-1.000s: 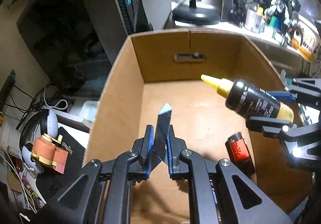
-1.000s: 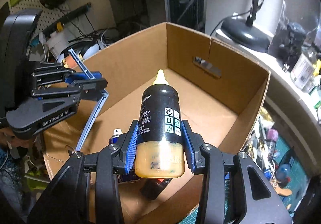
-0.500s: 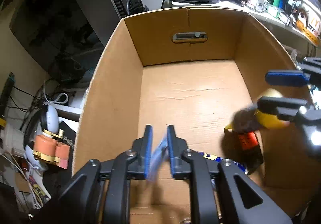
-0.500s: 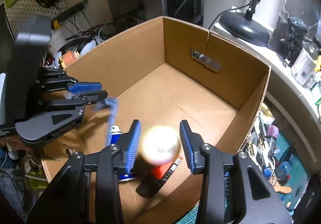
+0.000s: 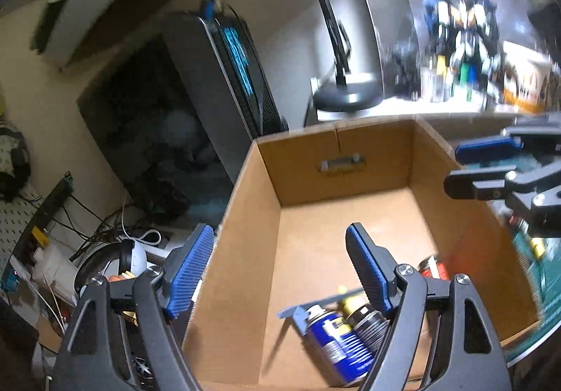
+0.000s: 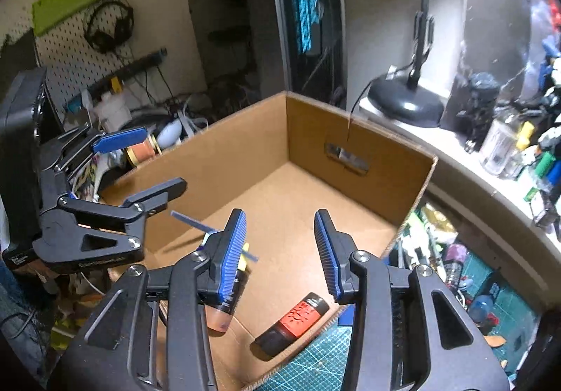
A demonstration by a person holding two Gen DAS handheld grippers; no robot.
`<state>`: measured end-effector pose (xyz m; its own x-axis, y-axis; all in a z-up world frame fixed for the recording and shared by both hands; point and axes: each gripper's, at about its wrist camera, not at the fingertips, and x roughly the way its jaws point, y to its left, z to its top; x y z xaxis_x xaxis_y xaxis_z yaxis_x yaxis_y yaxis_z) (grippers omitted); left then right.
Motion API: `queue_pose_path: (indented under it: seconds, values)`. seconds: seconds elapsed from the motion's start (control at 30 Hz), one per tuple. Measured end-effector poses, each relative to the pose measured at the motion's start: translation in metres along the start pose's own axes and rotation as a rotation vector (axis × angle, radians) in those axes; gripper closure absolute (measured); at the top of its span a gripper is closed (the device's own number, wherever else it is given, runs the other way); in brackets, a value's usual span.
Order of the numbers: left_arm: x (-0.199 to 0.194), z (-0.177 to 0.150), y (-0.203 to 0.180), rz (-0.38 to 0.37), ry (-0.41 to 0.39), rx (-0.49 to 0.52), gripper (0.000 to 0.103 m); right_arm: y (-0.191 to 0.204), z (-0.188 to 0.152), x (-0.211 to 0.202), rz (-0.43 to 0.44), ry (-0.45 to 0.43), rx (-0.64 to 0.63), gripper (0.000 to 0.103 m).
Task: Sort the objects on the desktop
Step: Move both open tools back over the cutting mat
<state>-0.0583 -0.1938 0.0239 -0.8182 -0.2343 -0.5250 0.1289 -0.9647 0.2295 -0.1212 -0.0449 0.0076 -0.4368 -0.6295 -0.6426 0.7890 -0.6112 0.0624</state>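
Observation:
An open cardboard box (image 5: pixel 350 149) (image 6: pixel 245 145) stands in front of both grippers. In its near end lie a blue spray can (image 5: pixel 333 338), a black bottle with a yellow nozzle (image 5: pixel 364 315) (image 6: pixel 228 300), a thin blue strip (image 5: pixel 315 303) (image 6: pixel 193 221) and a black and red bottle (image 6: pixel 294 317) (image 5: pixel 433 272). My left gripper (image 5: pixel 280 268) is open and empty above the box's near left edge; it also shows in the right wrist view (image 6: pixel 140 159). My right gripper (image 6: pixel 280 251) is open and empty above the box's right side; it also shows in the left wrist view (image 5: pixel 487 163).
A black lamp base (image 6: pixel 403 103) and a shelf of small bottles and figures (image 6: pixel 519 145) stand right of the box. A dark PC tower (image 5: pixel 224 75) is behind it. Cables, headphones and clutter (image 5: pixel 115 258) lie to the left. A green cutting mat (image 6: pixel 315 366) lies under the box's near corner.
Both grippers have opened. The left let go of the blue strip and the right let go of the black bottle; both now lie in the box. Both grippers have risen.

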Motion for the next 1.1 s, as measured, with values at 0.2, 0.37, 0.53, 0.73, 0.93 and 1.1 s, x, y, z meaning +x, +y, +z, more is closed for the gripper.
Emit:
queue_pose_path:
  seconds: [0.2,0.37,0.53,0.73,0.93,1.1]
  values:
    - [-0.048,0.004,-0.005,0.039,-0.162,-0.024,0.024,0.007,-0.010,-0.053,0.001,-0.168,-0.024,0.058]
    - [-0.078,-0.007,-0.018,0.035,-0.266,-0.068,0.024,0.011,-0.029,-0.097,-0.009,-0.284,-0.025,0.057]
    - [-0.100,-0.030,-0.035,-0.001,-0.359,-0.130,0.024,0.006,-0.056,-0.130,-0.033,-0.360,-0.003,0.052]
    - [-0.108,-0.051,-0.061,-0.060,-0.401,-0.155,0.015,-0.010,-0.097,-0.154,-0.114,-0.371,0.042,0.051]
    - [-0.099,-0.057,-0.089,-0.139,-0.396,-0.151,0.015,-0.045,-0.138,-0.169,-0.190,-0.342,0.147,0.051]
    - [-0.092,-0.056,-0.116,-0.201,-0.396,-0.115,0.015,-0.070,-0.164,-0.188,-0.251,-0.342,0.221,0.051]
